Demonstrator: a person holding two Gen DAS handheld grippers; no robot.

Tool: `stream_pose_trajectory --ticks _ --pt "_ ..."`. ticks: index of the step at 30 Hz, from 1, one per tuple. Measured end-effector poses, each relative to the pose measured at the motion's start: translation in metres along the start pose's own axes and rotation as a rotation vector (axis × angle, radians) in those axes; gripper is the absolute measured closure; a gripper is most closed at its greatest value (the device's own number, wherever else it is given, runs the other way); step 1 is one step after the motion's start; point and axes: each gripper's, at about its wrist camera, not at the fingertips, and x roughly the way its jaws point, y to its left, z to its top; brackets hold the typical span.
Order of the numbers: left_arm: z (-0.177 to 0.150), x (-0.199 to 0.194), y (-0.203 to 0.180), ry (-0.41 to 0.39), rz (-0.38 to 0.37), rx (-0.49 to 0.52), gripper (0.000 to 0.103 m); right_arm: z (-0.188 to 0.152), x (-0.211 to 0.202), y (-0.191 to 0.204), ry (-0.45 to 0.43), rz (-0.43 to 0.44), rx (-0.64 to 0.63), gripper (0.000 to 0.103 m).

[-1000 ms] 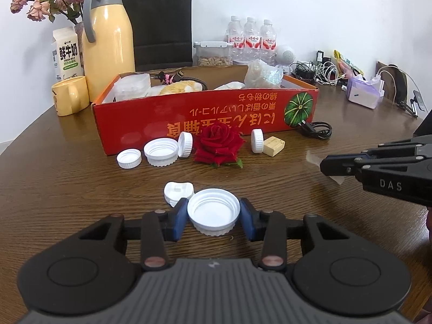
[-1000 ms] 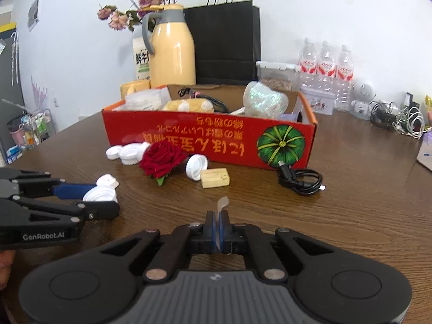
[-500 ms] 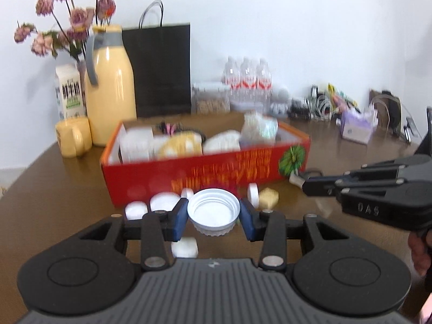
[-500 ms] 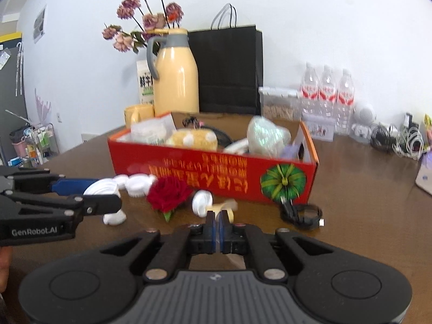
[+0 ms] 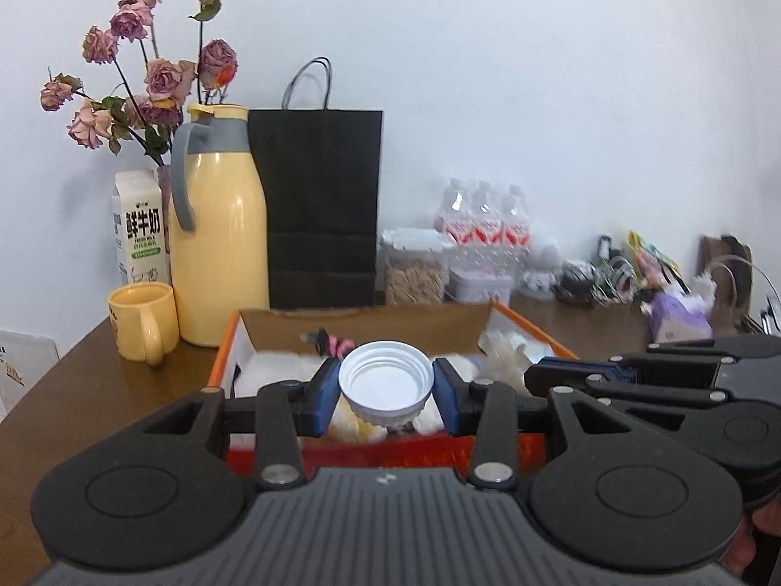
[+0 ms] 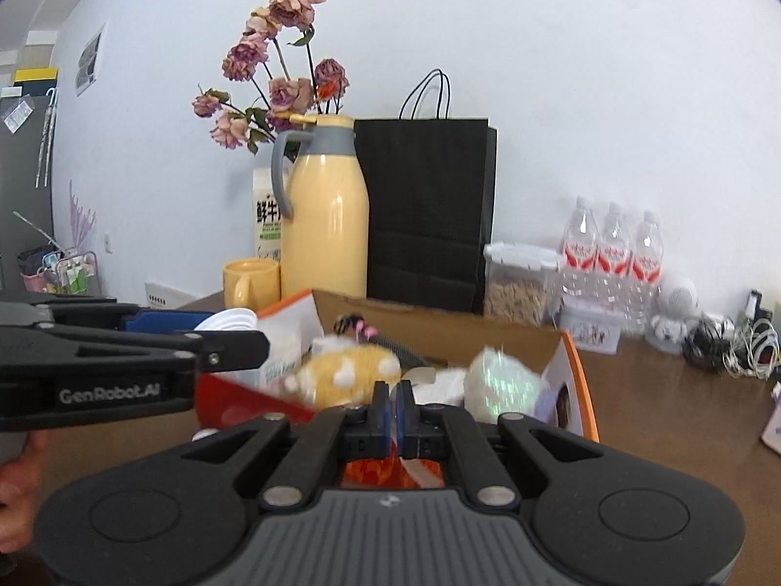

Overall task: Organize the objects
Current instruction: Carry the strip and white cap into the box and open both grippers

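White cap (image 5: 386,387) pinched between left gripper (image 5: 386,393) pads, above red box (image 5: 532,329).

"GenRobot.AI" on left gripper (image 6: 229,324), "鲜牛奶 FRESH MILK" on milk carton (image 5: 141,234)

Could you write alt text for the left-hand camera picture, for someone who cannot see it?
The left gripper clamps a white lid, open side up, over a red box of oddments. Behind stand a yellow jug, yellow mug and black bag.
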Motion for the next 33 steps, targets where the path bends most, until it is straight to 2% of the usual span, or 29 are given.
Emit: stream_pose_trajectory --ticks 8,16,23,28,29,30,32,33 --pt "0.025 0.041 0.015 -0.034 0.045 -0.045 0.062 0.028 0.046 0.003 -0.015 -0.013 -0.032 0.101" --pt "0.031 0.089 0.029 -0.001 0.093 -0.036 0.062 0.042 0.099 0.000 0.016 -0.031 -0.044 0.101" --pt "0.027 0.116 0.038 0.046 0.095 -0.033 0.062 0.036 0.130 -0.015 0.036 -0.042 -0.010 0.101" --pt "0.026 0.122 0.038 0.056 0.093 -0.018 0.061 0.030 0.141 -0.022 0.071 -0.041 0.000 0.101" --pt "0.026 0.121 0.038 0.056 0.099 -0.015 0.057 0.029 0.141 -0.023 0.075 -0.040 0.001 0.100" --pt "0.026 0.121 0.038 0.058 0.106 -0.013 0.045 0.029 0.141 -0.024 0.078 -0.041 0.001 0.099" --pt "0.027 0.118 0.040 0.041 0.121 -0.016 0.030 0.029 0.139 -0.026 0.082 -0.046 0.004 0.095" --pt "0.028 0.115 0.040 0.032 0.126 -0.017 0.021 0.029 0.138 -0.027 0.080 -0.052 0.005 0.089"
